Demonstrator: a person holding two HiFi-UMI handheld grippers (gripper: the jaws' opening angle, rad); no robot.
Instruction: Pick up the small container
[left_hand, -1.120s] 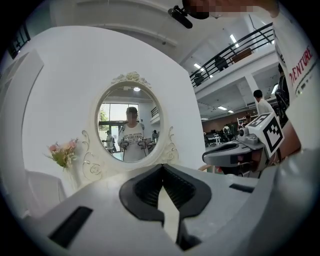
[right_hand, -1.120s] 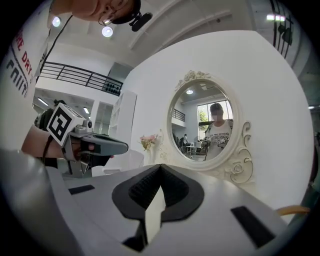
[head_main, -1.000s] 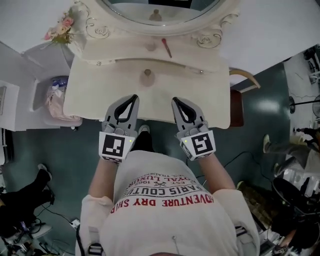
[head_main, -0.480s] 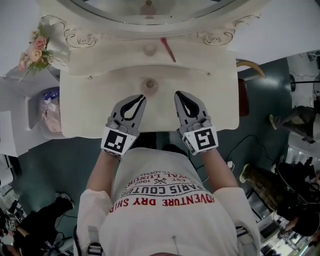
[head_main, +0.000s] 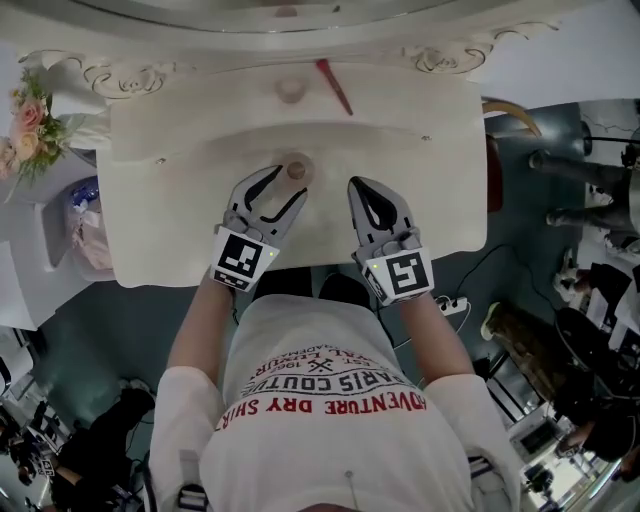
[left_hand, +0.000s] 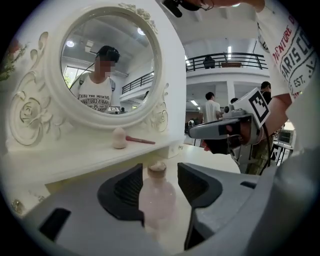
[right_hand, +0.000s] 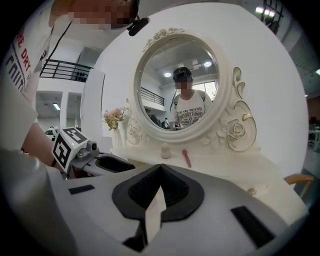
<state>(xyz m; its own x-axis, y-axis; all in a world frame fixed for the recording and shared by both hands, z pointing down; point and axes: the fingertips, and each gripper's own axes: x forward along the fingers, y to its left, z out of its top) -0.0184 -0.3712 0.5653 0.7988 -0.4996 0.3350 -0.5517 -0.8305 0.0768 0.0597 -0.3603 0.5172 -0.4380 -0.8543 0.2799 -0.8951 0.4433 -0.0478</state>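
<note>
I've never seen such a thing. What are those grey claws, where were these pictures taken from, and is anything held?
A person holds a grey two-jaw gripper in each hand. One picture looks down from a head camera; the others come from cameras on each gripper. The left gripper has its jaws opening around a small pale pink bottle with a tan stopper, standing on the cream dressing table, not gripped. The right gripper is shut, empty. On the shelf below the oval mirror lie a pink egg-shaped sponge and a red stick.
</note>
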